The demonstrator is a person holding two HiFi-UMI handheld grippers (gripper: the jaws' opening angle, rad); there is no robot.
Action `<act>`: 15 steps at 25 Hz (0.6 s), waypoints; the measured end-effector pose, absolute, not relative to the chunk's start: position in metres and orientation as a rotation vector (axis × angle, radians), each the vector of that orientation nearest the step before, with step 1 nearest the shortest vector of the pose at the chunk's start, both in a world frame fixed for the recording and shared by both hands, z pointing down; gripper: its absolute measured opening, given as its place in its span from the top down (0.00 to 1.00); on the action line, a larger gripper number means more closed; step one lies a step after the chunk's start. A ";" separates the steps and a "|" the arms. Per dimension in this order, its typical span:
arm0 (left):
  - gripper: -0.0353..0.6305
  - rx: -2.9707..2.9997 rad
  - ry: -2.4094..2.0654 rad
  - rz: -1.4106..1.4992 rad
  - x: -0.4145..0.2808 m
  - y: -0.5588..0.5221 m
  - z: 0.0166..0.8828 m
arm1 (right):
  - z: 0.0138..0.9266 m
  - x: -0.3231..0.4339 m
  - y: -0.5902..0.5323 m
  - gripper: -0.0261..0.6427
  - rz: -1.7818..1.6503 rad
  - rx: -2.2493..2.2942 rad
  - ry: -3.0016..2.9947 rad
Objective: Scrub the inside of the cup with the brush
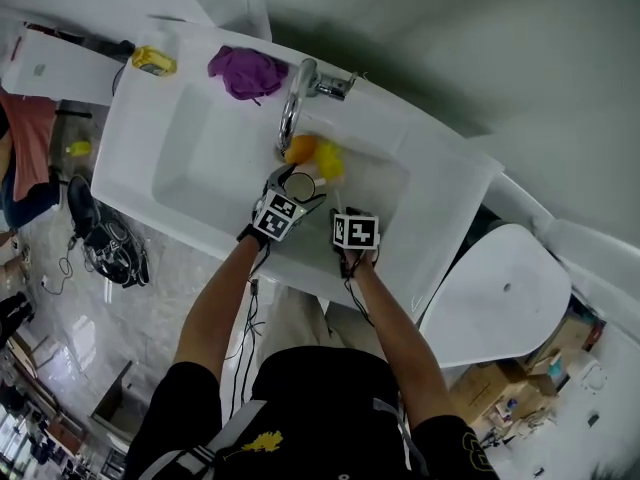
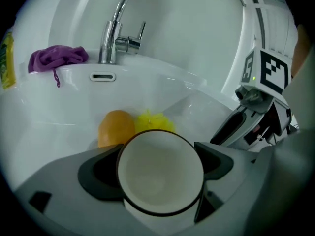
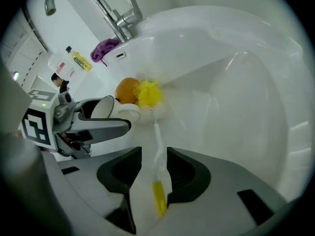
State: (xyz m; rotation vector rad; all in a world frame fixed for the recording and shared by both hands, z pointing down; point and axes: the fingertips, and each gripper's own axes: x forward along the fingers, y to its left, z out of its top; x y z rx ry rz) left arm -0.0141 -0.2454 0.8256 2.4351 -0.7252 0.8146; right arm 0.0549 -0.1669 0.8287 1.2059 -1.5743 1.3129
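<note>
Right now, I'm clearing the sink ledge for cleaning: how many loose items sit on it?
2: a purple cloth just left of the tap, and a yellow bottle lying farther left, at the corner of the ledge. None seems hidden in the head view.

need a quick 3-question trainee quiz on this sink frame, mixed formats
1. Multiple choice: what does the left gripper hold between its jaws?
A. purple cloth
B. cup
C. yellow bottle

2. Fill in: the handle of the brush stands between the jaws of the ___ gripper.

3. True or false: the brush's yellow head is inside the cup.

Key
1. B.
2. right: the right gripper, whose jaws stand apart.
3. False: the head lies in the sink beside the orange object, outside the cup.
</note>
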 end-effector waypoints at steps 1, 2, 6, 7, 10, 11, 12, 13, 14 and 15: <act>0.27 2.408 -0.725 0.835 -0.018 -0.243 0.827 | 0.820 0.056 -0.165 0.68 1.319 1.207 -1.591; 0.27 2.380 -0.734 0.850 -0.022 -0.243 0.827 | 0.811 0.057 -0.163 0.68 1.325 1.208 -1.612; 0.27 2.330 -0.789 0.899 -0.040 -0.238 0.808 | 0.766 0.070 -0.149 0.70 1.359 1.222 -1.722; 0.27 2.319 -0.815 0.892 -0.044 -0.235 0.798 | 0.754 0.076 -0.144 0.73 1.369 1.228 -1.751; 0.27 2.258 -0.920 0.814 -0.059 -0.224 0.759 | 0.722 0.092 -0.138 0.82 1.417 1.258 -1.847; 0.27 2.238 -0.955 0.773 -0.061 -0.221 0.743 | 0.713 0.098 -0.138 0.85 1.424 1.274 -1.876; 0.27 2.222 -0.991 0.729 -0.062 -0.216 0.727 | 0.705 0.104 -0.138 0.89 1.425 1.284 -1.909; 0.27 2.212 -1.034 0.684 -0.064 -0.207 0.710 | 0.696 0.109 -0.133 0.91 1.426 1.282 -1.941; 0.30 2.203 -1.088 0.643 -0.066 -0.195 0.692 | 0.688 0.113 -0.125 0.91 1.431 1.270 -1.969; 0.39 2.195 -1.151 0.606 -0.069 -0.181 0.674 | 0.678 0.117 -0.115 0.92 1.439 1.254 -1.995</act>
